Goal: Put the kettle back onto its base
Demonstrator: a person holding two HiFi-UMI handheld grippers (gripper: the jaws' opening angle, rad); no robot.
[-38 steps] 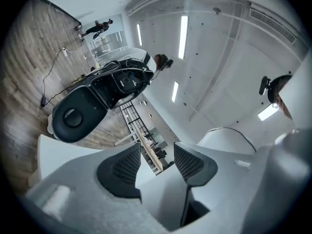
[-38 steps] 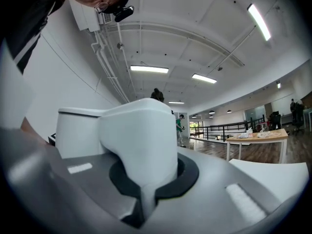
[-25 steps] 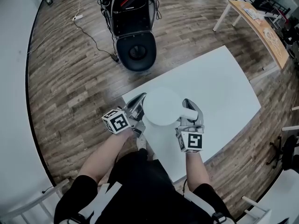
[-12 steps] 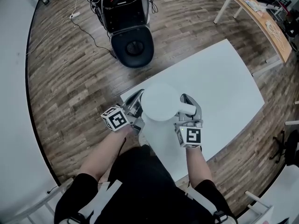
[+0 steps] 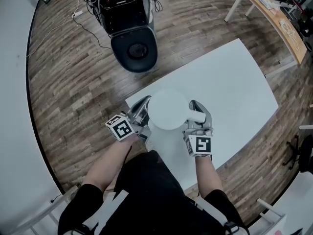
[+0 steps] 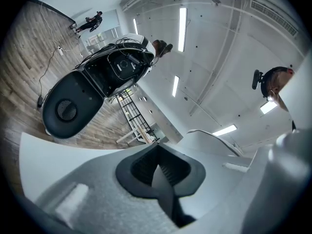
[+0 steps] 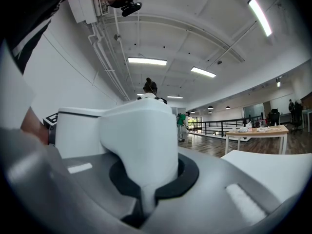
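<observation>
A white kettle [image 5: 167, 109] shows from above, over the near left part of the white table [image 5: 230, 87]. Its handle [image 5: 195, 115] points right, and my right gripper [image 5: 198, 112] is shut on it. In the right gripper view the white handle [image 7: 141, 135] fills the space between the jaws of the right gripper [image 7: 146, 179], with the kettle body behind it. My left gripper [image 5: 143, 105] sits close against the kettle's left side, shut with nothing in it; the left gripper [image 6: 158, 172] shows its dark pads meeting. No base is visible; the kettle covers what lies under it.
A black-shelled machine with cables [image 5: 128, 33] stands on the wooden floor beyond the table's far left edge. A wooden-topped table [image 5: 274, 18] is at the far right. The kettle is near the table's left corner and front edge, by the person's body.
The right gripper and the kettle have sunk slightly. The left gripper stays beside the kettle. Both grippers remain shut.
</observation>
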